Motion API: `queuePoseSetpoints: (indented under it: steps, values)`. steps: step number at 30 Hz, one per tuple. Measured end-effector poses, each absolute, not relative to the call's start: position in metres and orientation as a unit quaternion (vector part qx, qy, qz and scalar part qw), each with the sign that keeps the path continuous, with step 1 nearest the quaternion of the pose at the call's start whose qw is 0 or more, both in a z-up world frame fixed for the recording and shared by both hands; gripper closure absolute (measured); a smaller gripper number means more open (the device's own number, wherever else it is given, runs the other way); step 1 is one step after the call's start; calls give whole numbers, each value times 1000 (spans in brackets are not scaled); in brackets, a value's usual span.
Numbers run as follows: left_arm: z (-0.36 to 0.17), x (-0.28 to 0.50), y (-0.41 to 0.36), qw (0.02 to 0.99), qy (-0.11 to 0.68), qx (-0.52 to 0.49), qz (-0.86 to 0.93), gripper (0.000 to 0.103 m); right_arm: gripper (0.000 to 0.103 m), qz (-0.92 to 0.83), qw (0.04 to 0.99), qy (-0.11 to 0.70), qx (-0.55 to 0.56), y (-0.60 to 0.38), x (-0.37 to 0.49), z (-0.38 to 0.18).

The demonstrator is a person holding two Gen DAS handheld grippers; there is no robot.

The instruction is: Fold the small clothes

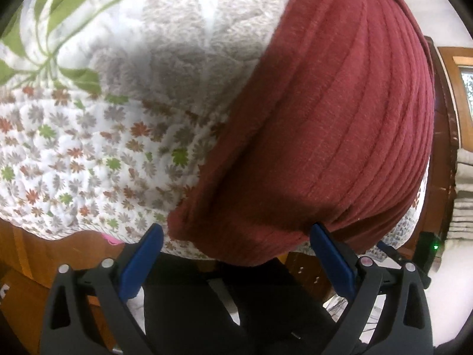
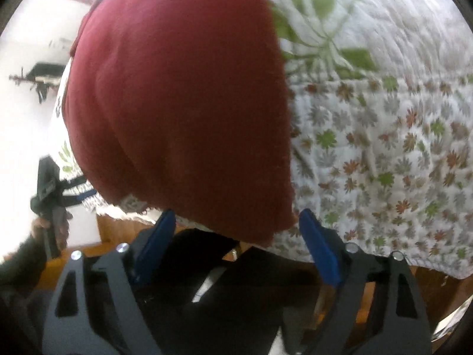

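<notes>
A dark red cloth (image 1: 334, 124) lay spread on a bed, on top of a white quilt (image 1: 74, 159). The cloth looked soft and a bit fuzzy. In the left view it had long raised lines running down it, like ribs. In the right view the same cloth (image 2: 180, 103) looked smooth, with a few gentle bumps. Its near edge hung over the edge of the bed.

The quilt was puffy and stitched. It had many small flowers in red, green and grey, and big green leaves (image 1: 56, 6) farther back.

The left tool (image 1: 236, 233) was open wide. Its blue fingers (image 1: 145, 263) stood on each side of the cloth's near edge and did not pinch it. The right tool (image 2: 236, 222) was open wide too, with the cloth's near corner between its blue fingers (image 2: 320, 251), not squeezed.

Brown wood (image 1: 35, 251) showed under the quilt's edge. It was hard to tell what the dark things below the tools were. In the right view, a hand (image 2: 48, 230) far to the left held the other tool, but it was blurry and partly cut off. The room behind was too bright to make out.
</notes>
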State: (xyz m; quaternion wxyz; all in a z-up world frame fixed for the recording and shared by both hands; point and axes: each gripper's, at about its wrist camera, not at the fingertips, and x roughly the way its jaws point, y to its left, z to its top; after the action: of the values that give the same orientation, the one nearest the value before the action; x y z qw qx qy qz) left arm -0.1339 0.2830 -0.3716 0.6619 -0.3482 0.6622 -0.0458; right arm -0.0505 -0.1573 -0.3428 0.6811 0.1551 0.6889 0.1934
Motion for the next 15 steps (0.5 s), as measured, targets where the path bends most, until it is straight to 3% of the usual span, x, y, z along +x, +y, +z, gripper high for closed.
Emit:
queuePoseSetpoints:
  steps: [6,9,11,15]
  values:
    - [-370,-130,296,669,647,-363,-51,4,24,198,671,686,201,-157,-41,-362]
    - [-371,-128,303,661,642,-383,-61,4,41,211,660,685,223,-155,-41,-365]
    - [-373,-126,306,660,644,-380,-69,4,61,223,648,685,248,-160,-45,-366]
    - [-381,-129,317,663,634,-394,-53,4,66,229,634,682,285,-170,-47,-362]
